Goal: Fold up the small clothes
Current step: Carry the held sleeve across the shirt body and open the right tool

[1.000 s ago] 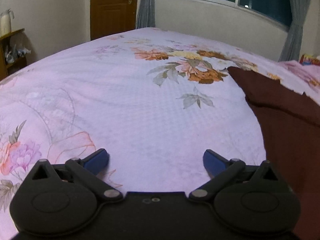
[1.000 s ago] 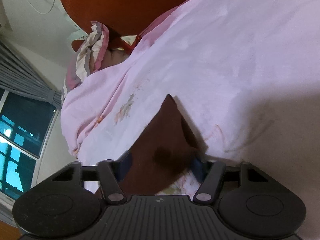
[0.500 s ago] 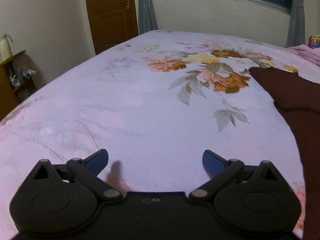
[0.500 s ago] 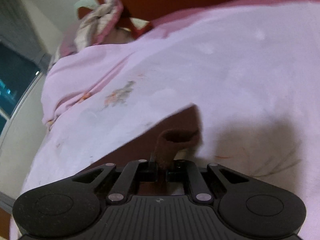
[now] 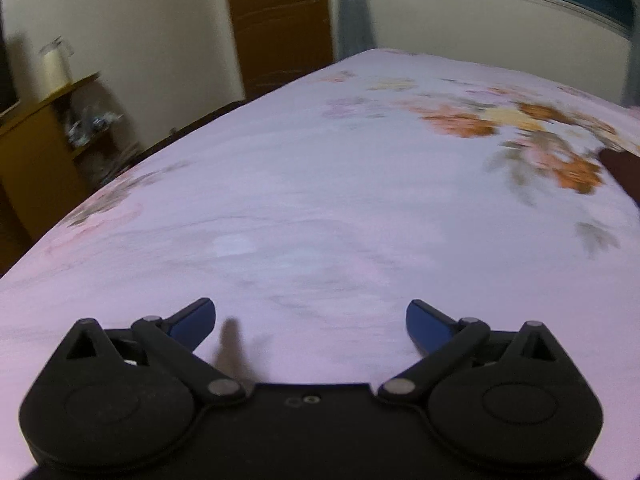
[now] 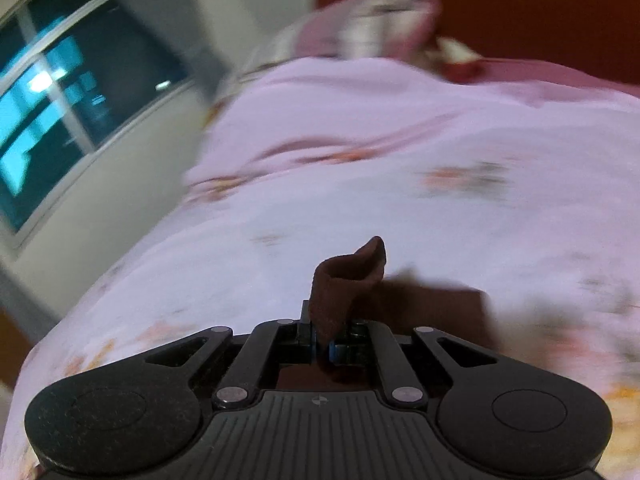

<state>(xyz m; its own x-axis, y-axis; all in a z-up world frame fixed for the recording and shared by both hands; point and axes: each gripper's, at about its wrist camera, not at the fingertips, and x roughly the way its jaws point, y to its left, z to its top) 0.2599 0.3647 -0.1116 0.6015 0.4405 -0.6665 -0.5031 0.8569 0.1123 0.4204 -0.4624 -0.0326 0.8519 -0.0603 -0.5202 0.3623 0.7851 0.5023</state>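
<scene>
A dark maroon garment (image 6: 432, 304) lies on the pink floral bedspread (image 6: 400, 168). My right gripper (image 6: 325, 344) is shut on a pinched fold of the garment (image 6: 344, 280), which stands up between the blue pads. In the left wrist view only a corner of the garment (image 5: 624, 172) shows at the far right edge. My left gripper (image 5: 311, 320) is open and empty, low over the bare bedspread (image 5: 320, 208), well to the left of the garment.
A wooden door (image 5: 280, 20) and a wooden shelf with a white jug (image 5: 56, 64) stand beyond the bed's left edge. A window (image 6: 52, 96) is on the wall. Pillows and crumpled bedding (image 6: 376, 12) lie by the red headboard (image 6: 540, 8).
My right gripper closed on the garment's edge and lifted a fold while swinging. My left gripper moved left, away from the garment, staying open.
</scene>
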